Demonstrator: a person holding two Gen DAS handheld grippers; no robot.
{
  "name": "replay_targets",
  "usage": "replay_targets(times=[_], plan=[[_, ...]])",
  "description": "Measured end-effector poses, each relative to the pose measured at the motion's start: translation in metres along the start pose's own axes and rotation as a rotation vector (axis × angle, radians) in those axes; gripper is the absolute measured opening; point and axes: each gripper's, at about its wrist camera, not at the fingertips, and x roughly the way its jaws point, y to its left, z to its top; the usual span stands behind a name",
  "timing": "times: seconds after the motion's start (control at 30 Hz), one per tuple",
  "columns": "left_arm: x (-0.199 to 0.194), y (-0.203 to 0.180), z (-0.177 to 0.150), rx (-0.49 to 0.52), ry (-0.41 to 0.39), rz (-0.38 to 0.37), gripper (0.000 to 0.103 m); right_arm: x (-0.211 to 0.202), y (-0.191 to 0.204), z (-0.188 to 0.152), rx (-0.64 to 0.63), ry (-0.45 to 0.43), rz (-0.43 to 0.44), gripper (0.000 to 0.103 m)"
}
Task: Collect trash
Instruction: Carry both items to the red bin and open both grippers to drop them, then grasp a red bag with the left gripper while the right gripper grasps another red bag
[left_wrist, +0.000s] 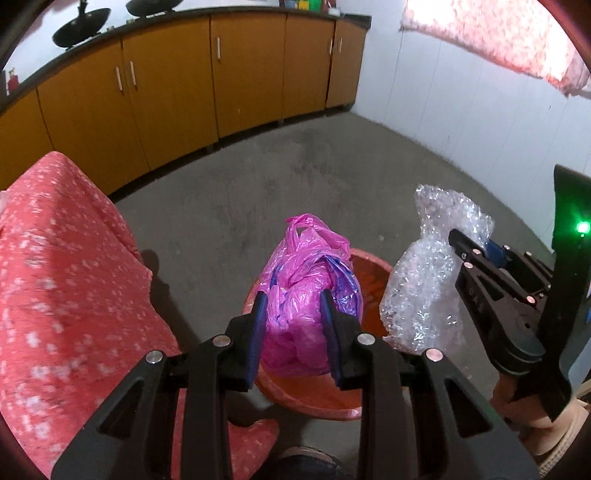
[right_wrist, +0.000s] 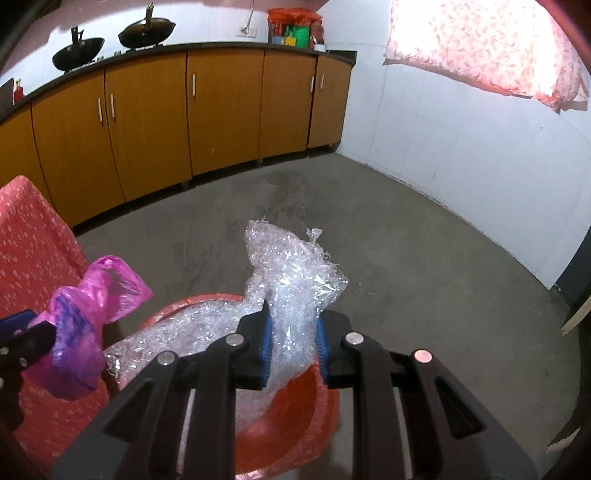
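Note:
A crumpled pink plastic bag (left_wrist: 306, 291) with a blue piece inside is clamped between the blue pads of my left gripper (left_wrist: 293, 306), held over an orange-lined bin (left_wrist: 369, 273) on the floor. In the right wrist view the same pink bag (right_wrist: 85, 332) hangs at the left. My right gripper (right_wrist: 293, 325) is shut on a wad of clear bubble wrap (right_wrist: 291, 280), whose lower end trails into the bin (right_wrist: 295, 413). From the left wrist view the bubble wrap (left_wrist: 424, 280) and the right gripper (left_wrist: 476, 251) sit to the right of the bin.
A red cloth with white specks (left_wrist: 66, 277) covers furniture at the left, close to the bin. Orange cabinets (right_wrist: 155, 122) with woks (right_wrist: 147, 27) on the counter line the back. Bare grey floor (right_wrist: 406, 258) stretches ahead to a white wall (right_wrist: 461, 147).

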Motion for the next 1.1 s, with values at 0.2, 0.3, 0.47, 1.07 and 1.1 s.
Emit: replay_targets(times=[0.2, 0.3, 0.47, 1.07, 1.1], plan=[[0.027, -0.005, -0.002, 0.022, 0.066, 0.017, 0.03, 0.029, 0.007, -0.004, -0.017, 0.03, 0.012, 0.022], [0.038, -0.009, -0.003, 0.02, 0.087, 0.015, 0.032, 0.037, 0.008, -0.009, -0.014, 0.051, 0.022, 0.025], [0.045, -0.014, -0.002, 0.026, 0.091, 0.017, 0.035, 0.04, 0.01, -0.013, -0.012, 0.059, 0.05, 0.026], [-0.006, 0.013, 0.025, -0.062, -0.05, 0.029, 0.038, 0.004, 0.013, 0.002, -0.015, -0.017, 0.095, 0.047], [-0.017, 0.017, 0.028, -0.067, -0.072, 0.031, 0.038, -0.003, 0.015, 0.006, -0.016, -0.029, 0.102, 0.047]])
